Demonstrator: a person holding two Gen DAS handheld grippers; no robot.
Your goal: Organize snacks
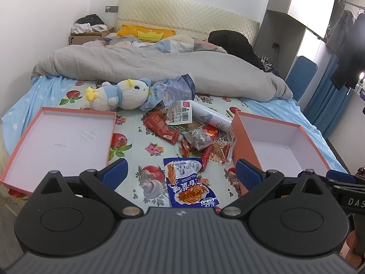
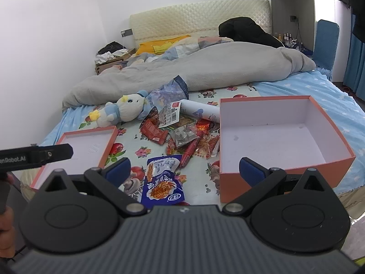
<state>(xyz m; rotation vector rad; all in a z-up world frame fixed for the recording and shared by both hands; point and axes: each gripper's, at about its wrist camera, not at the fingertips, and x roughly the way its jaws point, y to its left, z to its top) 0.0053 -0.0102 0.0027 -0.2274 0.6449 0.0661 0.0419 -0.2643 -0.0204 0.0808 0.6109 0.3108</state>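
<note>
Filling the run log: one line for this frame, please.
left gripper: open, empty | right gripper: open, empty | blue snack bag: nearest, on bed | snack pile: unsorted | deep orange box: empty

On the bed (image 1: pixel 57 89), a pile of snack packets (image 1: pixel 194 134) lies between the shallow lid (image 1: pixel 61 137) on the left and the deeper box (image 2: pixel 278 137) on the right. One packet (image 1: pixel 189 182) lies apart, nearer than the pile. A plush toy (image 1: pixel 118 94) lies behind the lid, with the quilt (image 1: pixel 159 66) farther back.

Ahead of your tongs, beyond the snacks, a plush duck (image 1: pixel 124 96) lies on the floral bedsheet (image 1: pixel 136 137). A grey duvet (image 1: pixel 159 68) is bunched farther ahead, with a yellow pillow (image 1: pixel 146 33) behind it.
</note>
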